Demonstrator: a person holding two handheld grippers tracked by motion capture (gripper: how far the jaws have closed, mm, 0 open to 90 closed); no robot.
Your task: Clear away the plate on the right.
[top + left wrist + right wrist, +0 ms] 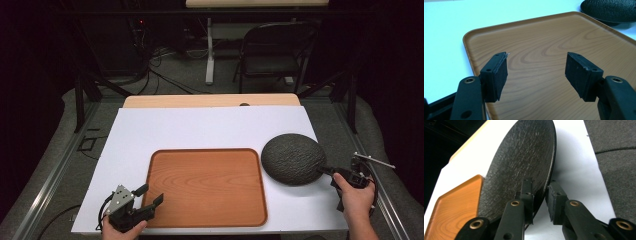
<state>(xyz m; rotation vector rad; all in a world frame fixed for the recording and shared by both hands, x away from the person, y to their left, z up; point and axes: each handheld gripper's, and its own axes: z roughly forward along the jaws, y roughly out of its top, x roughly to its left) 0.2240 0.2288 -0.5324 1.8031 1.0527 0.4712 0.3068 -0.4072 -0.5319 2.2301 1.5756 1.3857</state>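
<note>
At the near edge of the white tabletop (200, 125), a person's left hand (122, 229) holds the left gripper (148, 196) over the near left corner of a rectangular brown wood-grain tray (207, 185) with rounded corners. In the left gripper view, its fingers (496, 75) stand spread wide with nothing between them, hovering above the tray's bare surface (544, 50).

Toward the tabletop's near right corner, the right hand (356, 196) holds the right gripper (326, 171) at the right-hand rim of a round, dark grey plate with a rough, pebbled texture (293, 158). The right gripper view shows the fingers (527, 195) pinching the rim of the plate (524, 165), one on each face of it, and the plate standing tilted with its gripped side raised off the white surface (574, 165). A shadow lies beneath the raised edge.

The plate sits just beside the tray's right side, near the tabletop's right edge; its left part meets the tray's far right corner in the right gripper view.

Beyond the tabletop's far edge, a strip of pale wood (210, 100) shows, and farther back a black folding chair (275, 52) stands on the grey floor among loose cables (165, 75).
</note>
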